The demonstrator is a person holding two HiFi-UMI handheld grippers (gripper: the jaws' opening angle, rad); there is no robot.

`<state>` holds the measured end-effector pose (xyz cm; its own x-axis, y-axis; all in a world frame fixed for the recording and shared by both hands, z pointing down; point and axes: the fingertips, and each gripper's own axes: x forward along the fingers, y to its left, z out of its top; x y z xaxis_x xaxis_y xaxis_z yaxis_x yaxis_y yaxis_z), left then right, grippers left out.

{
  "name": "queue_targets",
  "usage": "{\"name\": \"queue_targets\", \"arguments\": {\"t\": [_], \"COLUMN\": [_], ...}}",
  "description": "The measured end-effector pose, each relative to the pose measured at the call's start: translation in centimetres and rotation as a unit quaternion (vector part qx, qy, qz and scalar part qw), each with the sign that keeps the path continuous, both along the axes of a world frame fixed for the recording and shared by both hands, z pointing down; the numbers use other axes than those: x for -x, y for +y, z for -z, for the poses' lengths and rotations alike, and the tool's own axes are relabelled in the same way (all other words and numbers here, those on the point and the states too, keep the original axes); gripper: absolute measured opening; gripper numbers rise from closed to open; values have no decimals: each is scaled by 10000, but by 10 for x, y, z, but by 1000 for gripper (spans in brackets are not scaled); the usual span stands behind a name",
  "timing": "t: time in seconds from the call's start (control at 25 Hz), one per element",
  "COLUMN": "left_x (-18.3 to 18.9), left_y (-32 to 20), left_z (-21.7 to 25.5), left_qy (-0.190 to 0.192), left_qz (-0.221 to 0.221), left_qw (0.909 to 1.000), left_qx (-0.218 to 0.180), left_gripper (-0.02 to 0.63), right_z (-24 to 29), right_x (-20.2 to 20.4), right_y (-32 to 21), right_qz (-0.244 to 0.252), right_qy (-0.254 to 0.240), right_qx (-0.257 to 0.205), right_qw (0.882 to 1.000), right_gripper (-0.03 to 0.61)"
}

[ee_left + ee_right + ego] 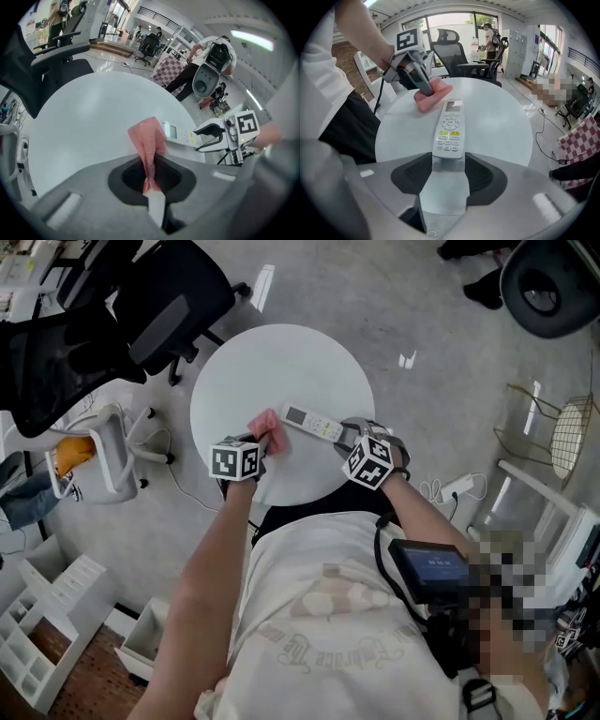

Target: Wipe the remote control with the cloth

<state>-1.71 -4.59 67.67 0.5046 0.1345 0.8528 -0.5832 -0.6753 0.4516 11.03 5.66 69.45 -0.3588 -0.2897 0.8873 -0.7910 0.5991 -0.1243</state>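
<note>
Pink cloth (265, 425) hung bunched from the left hand-held gripper (260, 440). Its jaws were pressed together on a fold of it, leaving a loose wad free past the tips to serve as the wiping face. That wad sat at 9 o'clock of the remote (313, 423), by its display end, touching it or all but; which could not be told. The placing suggested a stroke about to start at the display and run down the keys.

The right hand-held gripper (347, 435) stood at 4 o'clock of the remote and was pinching its key end between the pads. This was apparently to pin it so that the cloth would not push it across the smooth white counter (281, 352). Gripping only the last bit of the body left nearly all the face open to the cloth.

The remote lay face up and flat, just off the counter's middle toward 4 o'clock. Its long axis ran from 10 o'clock to 4 o'clock in the head view. It was a slim white bar with rounded corners. A small grey display sat at the far end, with a ring of round keys below it, then two yellow keys and rows of small pale ones. No grime or marks showed on it at this range, so how much wiping was done could not be judged.
</note>
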Motion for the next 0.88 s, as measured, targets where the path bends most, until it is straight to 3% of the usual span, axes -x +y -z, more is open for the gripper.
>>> {"name": "queue_targets", "arguments": {"t": [0.24, 0.52, 0.68, 0.88], "left_x": [28, 53, 74, 98], "left_y": [16, 39, 46, 58], "left_z": [13, 29, 39, 47], "left_qy": [401, 881, 1039, 1137], "left_qz": [349, 846, 1374, 1781], "left_qw": [9985, 9924, 9847, 9770], "left_qx": [-104, -169, -244, -293], "left_gripper": [17, 17, 17, 17], "right_z": [13, 19, 13, 1], "right_x": [-2, 19, 23, 25], "right_y": [-6, -35, -47, -39], "right_qz": [-303, -227, -357, -143], "right_qy": [49, 174, 160, 667], "right_qx": [43, 84, 397, 865], "right_qw": [9995, 9996, 9984, 9939], "right_gripper": [253, 289, 296, 304]}}
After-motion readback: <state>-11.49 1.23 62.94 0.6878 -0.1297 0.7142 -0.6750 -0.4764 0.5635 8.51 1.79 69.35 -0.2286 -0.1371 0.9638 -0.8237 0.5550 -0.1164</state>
